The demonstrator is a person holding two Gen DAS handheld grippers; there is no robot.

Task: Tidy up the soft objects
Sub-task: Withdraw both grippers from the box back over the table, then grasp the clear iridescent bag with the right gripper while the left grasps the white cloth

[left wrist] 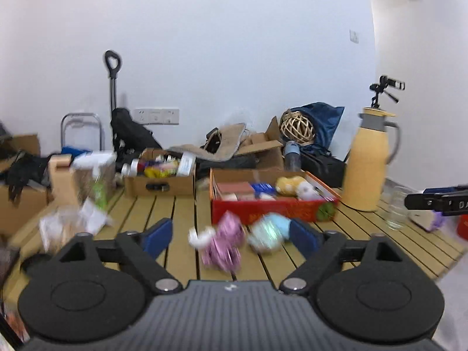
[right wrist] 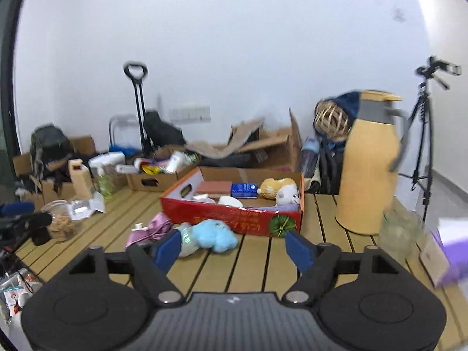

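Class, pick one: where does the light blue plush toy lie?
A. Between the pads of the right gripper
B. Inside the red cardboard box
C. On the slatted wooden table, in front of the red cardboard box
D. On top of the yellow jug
C: the light blue plush toy lies on the slatted wooden table, just in front of the red cardboard box.

1. Pink-purple soft toy (left wrist: pixel 223 244) with a white part at its left end: lies on the slatted wooden table, in front of the red box (blurred).
2. Light-blue plush (right wrist: pixel 215 234): lies flat on the table, just right of the pink one and close before the box's front wall.
3. Yellow plush (right wrist: pixel 273 188) and white plush (right wrist: pixel 286 197): lie side by side inside the red cardboard box (right wrist: pixel 234 215), at its right end.
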